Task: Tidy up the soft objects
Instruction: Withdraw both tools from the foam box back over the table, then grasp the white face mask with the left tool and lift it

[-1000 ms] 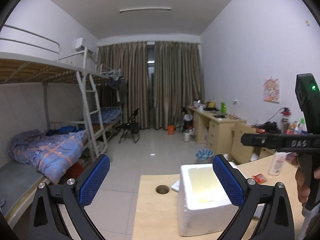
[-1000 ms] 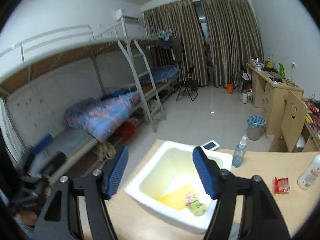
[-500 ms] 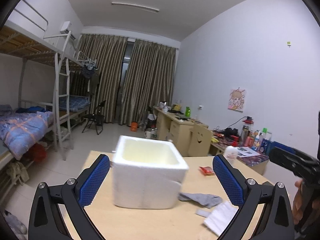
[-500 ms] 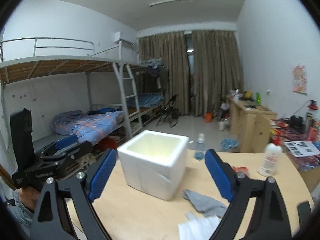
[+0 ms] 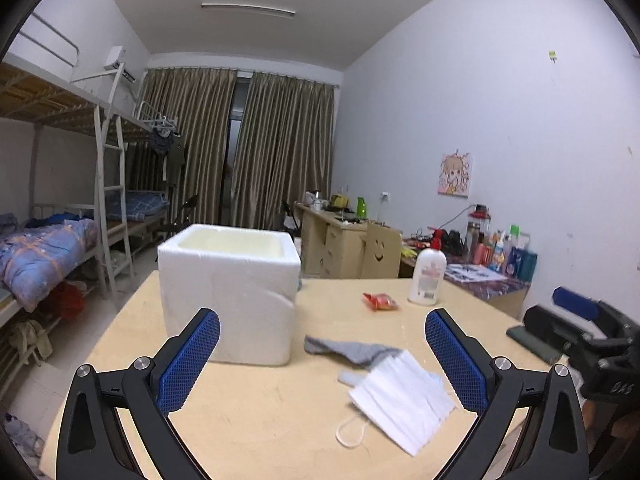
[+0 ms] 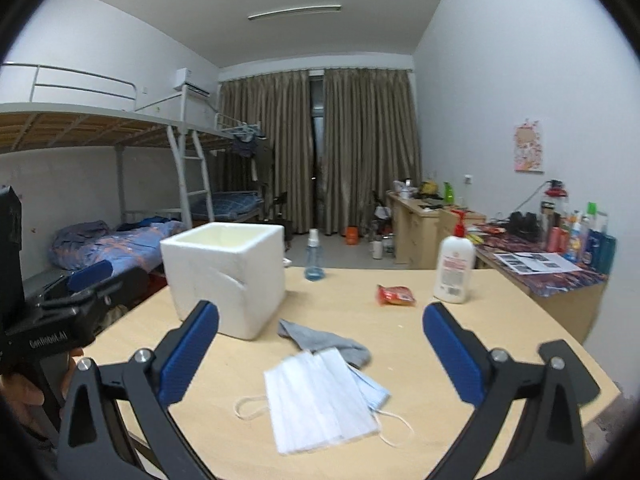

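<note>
Right wrist view is showing me the bench (image 6: pixel 460 344) with two soft things lying on it: a white mask (image 6: pixel 316 396) close to me and a gray sock (image 6: pixel 324 340) just behind it. The sock is touching the mask, and one end of it is tucked a little under the mask's far edge. A white foam box (image 6: pixel 228 276) is standing to the left of them, open at the top. I cannot see inside it from here.

I am holding my right claw (image 6: pixel 320 356) wide apart, with nothing in it. It is hanging above the mask and pointing at it. My left claw (image 5: pixel 322 360) is wide apart too and holding nothing. In the left wrist view it is looking at the box (image 5: pixel 230 292), the sock (image 5: pixel 348 350) and the mask (image 5: pixel 400 398).

I am thinking the step now is picking which soft thing to grab first. The mask is nearest, so I am guessing it goes first. Next I am needing to bring the right claw down low, get one finger on each side of the mask, and squeeze. The mask is thin and flat, so I am needing to pinch an edge. Its loops may snag the sock. Then it is going into the box.

A bottle (image 6: pixel 454 270) and a red packet (image 6: pixel 394 294) are sitting farther back. They look hard, so I am leaving them alone.
</note>
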A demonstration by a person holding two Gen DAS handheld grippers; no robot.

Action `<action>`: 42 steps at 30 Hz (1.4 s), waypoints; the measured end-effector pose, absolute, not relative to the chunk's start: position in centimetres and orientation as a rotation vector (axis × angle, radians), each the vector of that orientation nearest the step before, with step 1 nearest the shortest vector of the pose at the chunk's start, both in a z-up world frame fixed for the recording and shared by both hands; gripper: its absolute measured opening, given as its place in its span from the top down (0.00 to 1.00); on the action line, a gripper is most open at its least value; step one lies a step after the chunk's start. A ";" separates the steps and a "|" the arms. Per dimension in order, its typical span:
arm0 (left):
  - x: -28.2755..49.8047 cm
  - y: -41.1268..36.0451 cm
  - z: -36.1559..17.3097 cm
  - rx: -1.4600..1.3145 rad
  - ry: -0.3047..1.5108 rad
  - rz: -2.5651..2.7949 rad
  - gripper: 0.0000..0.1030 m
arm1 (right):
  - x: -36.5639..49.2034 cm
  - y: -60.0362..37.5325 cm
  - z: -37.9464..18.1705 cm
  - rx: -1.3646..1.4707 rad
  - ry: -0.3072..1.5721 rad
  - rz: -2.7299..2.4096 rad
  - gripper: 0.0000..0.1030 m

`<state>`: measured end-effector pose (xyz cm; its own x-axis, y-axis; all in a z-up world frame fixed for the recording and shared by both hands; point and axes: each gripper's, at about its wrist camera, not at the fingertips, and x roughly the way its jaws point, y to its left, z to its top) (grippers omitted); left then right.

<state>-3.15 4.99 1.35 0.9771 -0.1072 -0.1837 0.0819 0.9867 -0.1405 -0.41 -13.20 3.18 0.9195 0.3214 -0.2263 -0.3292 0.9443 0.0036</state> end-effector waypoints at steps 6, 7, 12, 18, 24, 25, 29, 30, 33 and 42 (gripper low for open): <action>-4.6 2.7 -0.2 -0.112 0.186 -0.097 0.00 | -2.4 -15.2 1.5 -0.017 0.228 0.320 0.00; -4.9 2.3 -0.4 -0.107 0.183 -0.101 0.00 | -2.6 -15.3 1.3 -0.015 0.227 0.316 0.00; -5.1 1.3 -1.0 -0.076 0.199 -0.138 0.00 | -3.7 -16.6 -0.1 -0.001 0.239 0.296 0.00; -4.3 -0.1 -1.9 -0.056 0.231 -0.152 0.00 | -3.5 -17.5 -1.1 0.014 0.267 0.261 0.00; -3.6 -0.5 -1.9 -0.038 0.231 -0.155 0.00 | -3.4 -18.2 -1.3 0.029 0.271 0.247 0.00; -3.6 -0.6 -2.0 -0.034 0.230 -0.154 0.00 | -3.4 -18.2 -1.3 0.027 0.274 0.246 0.00; -3.3 -1.0 -2.2 -0.016 0.253 -0.156 0.00 | -3.3 -18.4 -1.5 0.028 0.290 0.237 0.00; -3.1 -1.1 -2.3 -0.009 0.260 -0.156 0.00 | -3.2 -18.4 -1.5 0.028 0.294 0.236 0.00; -2.9 -1.3 -2.5 -0.002 0.276 -0.162 0.00 | -3.2 -18.6 -1.6 0.027 0.301 0.229 0.00; -2.5 -1.5 -2.9 0.004 0.291 -0.175 0.00 | -2.8 -19.0 -1.9 0.029 0.328 0.223 0.00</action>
